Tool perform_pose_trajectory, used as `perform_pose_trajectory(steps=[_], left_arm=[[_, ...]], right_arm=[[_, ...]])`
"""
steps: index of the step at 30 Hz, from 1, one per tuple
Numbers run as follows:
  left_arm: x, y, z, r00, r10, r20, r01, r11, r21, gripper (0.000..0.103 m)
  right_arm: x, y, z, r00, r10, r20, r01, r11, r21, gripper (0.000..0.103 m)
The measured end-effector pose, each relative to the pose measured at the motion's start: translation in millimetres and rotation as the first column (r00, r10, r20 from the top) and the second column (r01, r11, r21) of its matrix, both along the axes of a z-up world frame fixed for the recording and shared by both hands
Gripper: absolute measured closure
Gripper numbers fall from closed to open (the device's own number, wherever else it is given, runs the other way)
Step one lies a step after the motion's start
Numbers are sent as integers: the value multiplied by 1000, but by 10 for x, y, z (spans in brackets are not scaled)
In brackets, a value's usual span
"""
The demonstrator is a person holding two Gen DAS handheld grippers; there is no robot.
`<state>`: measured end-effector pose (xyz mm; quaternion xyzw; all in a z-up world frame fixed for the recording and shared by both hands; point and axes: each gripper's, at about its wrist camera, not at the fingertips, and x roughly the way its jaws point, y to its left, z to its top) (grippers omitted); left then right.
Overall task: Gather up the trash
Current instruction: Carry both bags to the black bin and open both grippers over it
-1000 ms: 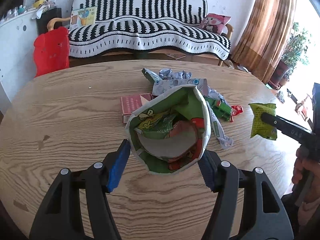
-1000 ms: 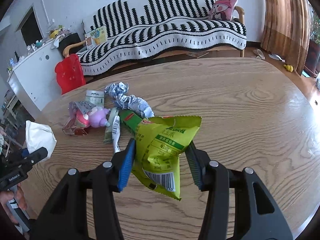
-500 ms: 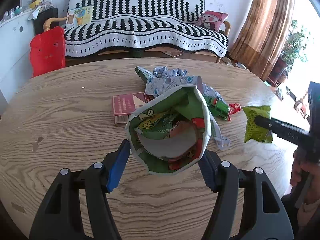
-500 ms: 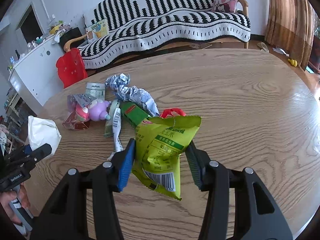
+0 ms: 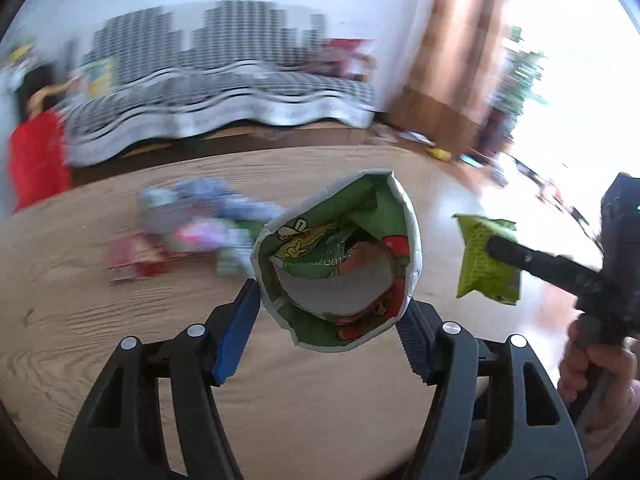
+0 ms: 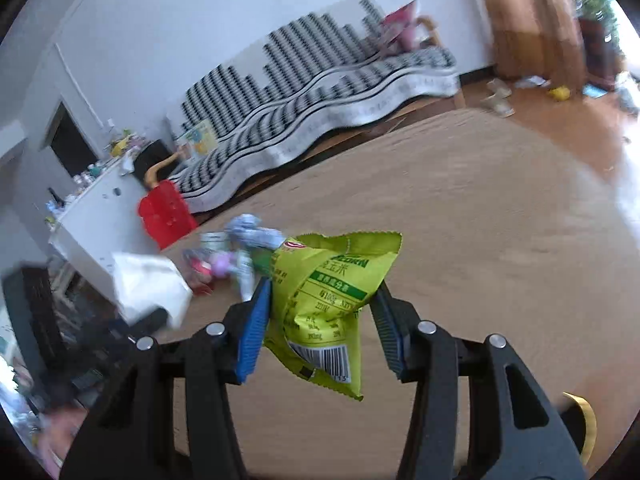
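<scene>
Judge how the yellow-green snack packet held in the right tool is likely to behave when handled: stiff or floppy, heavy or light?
Probably floppy: the yellow-green snack packet is creased and buckled between the right tool's pads. Likely light, since it hangs clear of the table from that squeeze alone. Its glossy film may be slippery.

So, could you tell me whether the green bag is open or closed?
Open: the green bag gapes towards the camera, with wrappers visible inside.
</scene>
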<state>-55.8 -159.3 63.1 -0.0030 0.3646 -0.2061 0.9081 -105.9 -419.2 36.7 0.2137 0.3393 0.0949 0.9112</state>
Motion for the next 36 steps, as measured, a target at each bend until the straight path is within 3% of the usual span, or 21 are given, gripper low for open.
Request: perform_pose_trajectory(steps=[3, 6, 8, 12, 15, 18, 21, 24, 26, 30, 33, 36], left_arm=[[-270, -691, 79, 981, -188, -43, 186, 981, -49, 39], [-562, -1545, -108, 918, -373, -136, 367, 928, -69, 39], [-748, -2069, -439, 861, -453, -229, 451, 890, -67, 39], [-1042, -2718, -1295, 749, -504, -431, 551, 834, -18, 41], [-1140, -2828, -1550, 721, -495, -485, 572, 820, 13, 41], [-1104, -2875, -1541, 731, -492, -473, 569, 822, 25, 41], [-1131, -2914, -1572, 717, -494, -491, 567, 823, 1, 35], [-1108, -2898, -1607, 726, -468, -504, 553, 833, 24, 12], [-1071, -2848, -1558, 752, -460, -473, 532, 846, 23, 6], [-1045, -2733, -1309, 762, -502, -410, 554, 833, 8, 6], [-847, -2557, -911, 815, -488, -312, 505, 863, -31, 6], [-551, -2112, -510, 899, -391, -198, 397, 918, -9, 6]], right_arm=[[-678, -746, -66, 994, -111, -2, 111, 994, 11, 54], [-1178, -1335, -237, 974, -220, -50, 220, 975, -6, 54], [-1449, -1650, -511, 958, -261, -116, 263, 965, 1, 54], [-1714, -1870, -1223, 921, -273, -278, 295, 955, 42, 55], [-1858, -2012, -1563, 895, -299, -332, 343, 936, 83, 55], [-1845, -2042, -1712, 887, -291, -358, 344, 935, 91, 55], [-1790, -2018, -1682, 889, -285, -358, 338, 936, 97, 52], [-1763, -2124, -1668, 877, -309, -367, 377, 917, 129, 7], [-1779, -2253, -1677, 862, -340, -376, 418, 897, 148, 7], [-1825, -2377, -1671, 808, -451, -380, 514, 854, 80, 7], [-1849, -2311, -1528, 781, -550, -297, 560, 826, -60, 7], [-1782, -2173, -1440, 789, -568, -234, 550, 823, -144, 7]])
